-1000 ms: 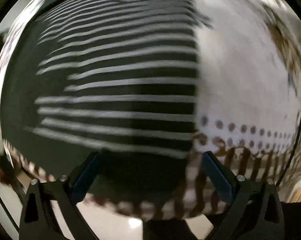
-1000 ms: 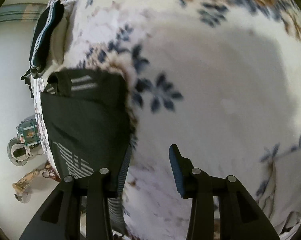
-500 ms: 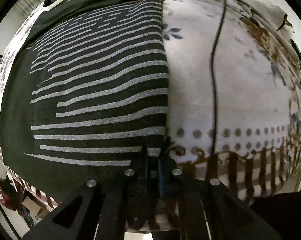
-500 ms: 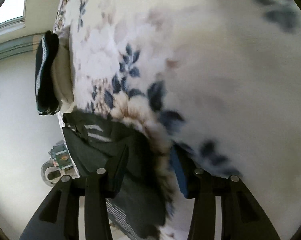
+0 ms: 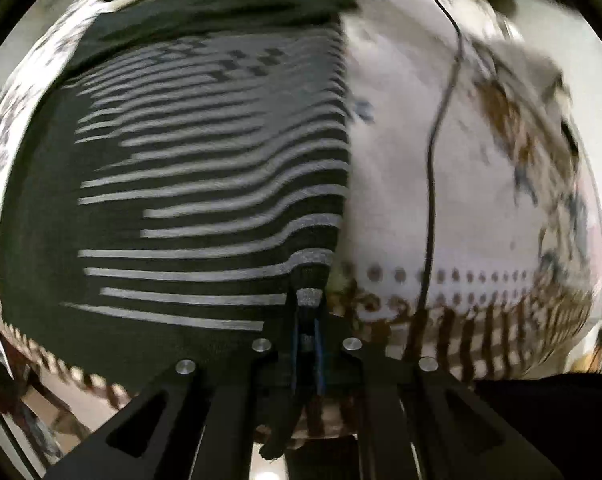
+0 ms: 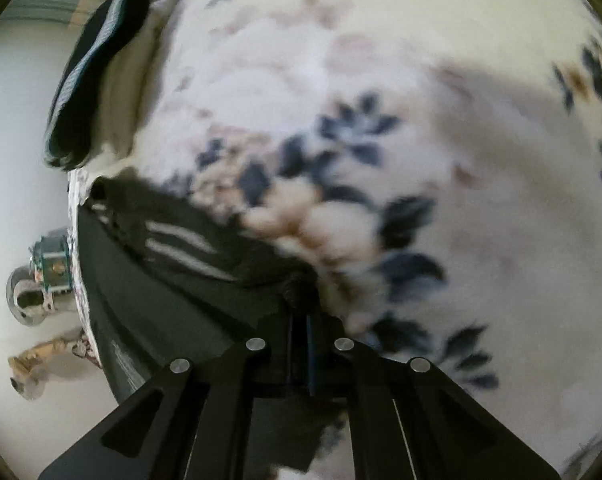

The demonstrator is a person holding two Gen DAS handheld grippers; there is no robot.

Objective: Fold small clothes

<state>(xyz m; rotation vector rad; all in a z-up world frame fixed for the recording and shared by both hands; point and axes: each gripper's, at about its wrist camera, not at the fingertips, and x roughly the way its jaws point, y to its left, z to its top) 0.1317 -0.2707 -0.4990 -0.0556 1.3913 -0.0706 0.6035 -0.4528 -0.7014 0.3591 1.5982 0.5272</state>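
A dark green garment with grey stripes point(image 5: 205, 184) lies flat on a white floral blanket point(image 5: 493, 208). My left gripper point(image 5: 307, 320) is shut on the garment's near right corner, and the striped edge puckers up between the jaws. In the right wrist view the same garment point(image 6: 173, 280) lies at the lower left. My right gripper point(image 6: 299, 312) is shut on another corner of it, with a bunched knot of cloth just ahead of the jaws.
A black cable point(image 5: 433, 168) runs down the blanket right of the garment. A folded dark garment point(image 6: 93, 80) sits on a pale pillow at the bed's edge. Floor items, including a round metal object point(image 6: 33, 284), lie to the left below the bed.
Both grippers went from open to shut on the garment's corners. The left closed first and now lifts the edge slightly. The right moved onto its corner and closed.
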